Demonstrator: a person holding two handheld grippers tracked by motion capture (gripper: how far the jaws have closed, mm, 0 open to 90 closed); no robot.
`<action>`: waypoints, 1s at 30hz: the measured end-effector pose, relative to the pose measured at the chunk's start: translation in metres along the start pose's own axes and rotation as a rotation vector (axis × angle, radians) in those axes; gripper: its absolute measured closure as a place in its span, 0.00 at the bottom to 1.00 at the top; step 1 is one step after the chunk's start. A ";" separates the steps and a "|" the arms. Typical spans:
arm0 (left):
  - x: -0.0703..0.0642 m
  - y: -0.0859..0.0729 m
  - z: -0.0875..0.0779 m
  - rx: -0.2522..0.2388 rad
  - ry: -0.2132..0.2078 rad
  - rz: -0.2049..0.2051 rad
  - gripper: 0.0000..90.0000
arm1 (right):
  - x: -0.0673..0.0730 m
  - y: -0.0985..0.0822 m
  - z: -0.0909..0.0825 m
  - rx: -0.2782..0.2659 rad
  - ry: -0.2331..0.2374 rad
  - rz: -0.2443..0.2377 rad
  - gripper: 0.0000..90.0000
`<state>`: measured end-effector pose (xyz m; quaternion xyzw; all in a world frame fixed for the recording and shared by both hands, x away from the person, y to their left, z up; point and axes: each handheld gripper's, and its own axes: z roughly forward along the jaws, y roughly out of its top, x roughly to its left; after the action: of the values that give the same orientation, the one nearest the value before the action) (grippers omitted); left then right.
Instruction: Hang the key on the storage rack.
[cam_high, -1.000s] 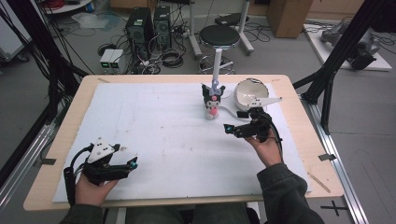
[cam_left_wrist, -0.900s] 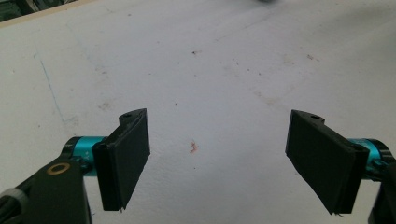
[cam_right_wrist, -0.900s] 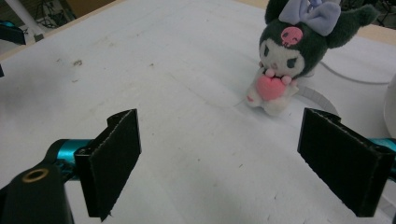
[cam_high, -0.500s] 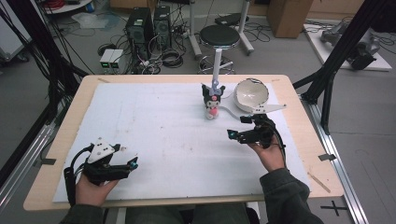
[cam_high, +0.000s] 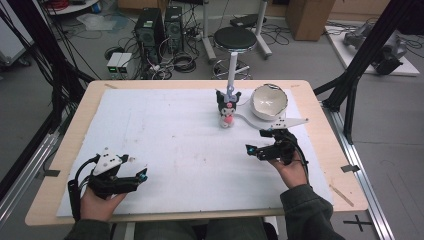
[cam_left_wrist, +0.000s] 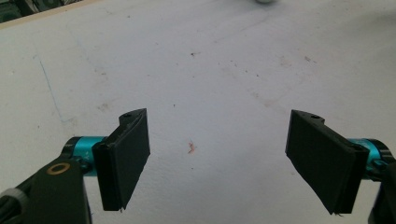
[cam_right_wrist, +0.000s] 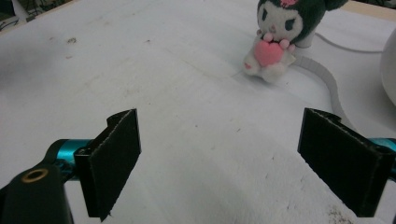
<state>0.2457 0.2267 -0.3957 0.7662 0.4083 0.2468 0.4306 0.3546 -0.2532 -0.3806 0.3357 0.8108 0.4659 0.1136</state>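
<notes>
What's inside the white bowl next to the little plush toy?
The white bowl tilts toward the camera, and the inner wall showing looks bare. Its near rim hides the lowest part. The plush toy stands beside it.

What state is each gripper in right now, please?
Left gripper: open, nothing between its jaws, low over the white mat.
Right gripper: open and empty, short of the plush toy.
</notes>
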 end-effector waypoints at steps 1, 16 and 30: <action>0.000 0.000 0.000 0.000 0.000 0.000 0.25 | 0.000 -0.001 0.000 0.000 -0.001 -0.002 0.14; 0.000 -0.001 -0.001 0.002 0.000 0.000 0.24 | 0.002 -0.022 -0.009 0.011 -0.018 0.009 0.13; -0.001 -0.002 -0.001 0.005 -0.004 0.003 0.24 | 0.001 -0.036 -0.021 -0.004 -0.034 0.020 0.13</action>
<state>0.2440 0.2272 -0.3967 0.7684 0.4070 0.2449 0.4289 0.3279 -0.2794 -0.3989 0.3516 0.8044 0.4628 0.1233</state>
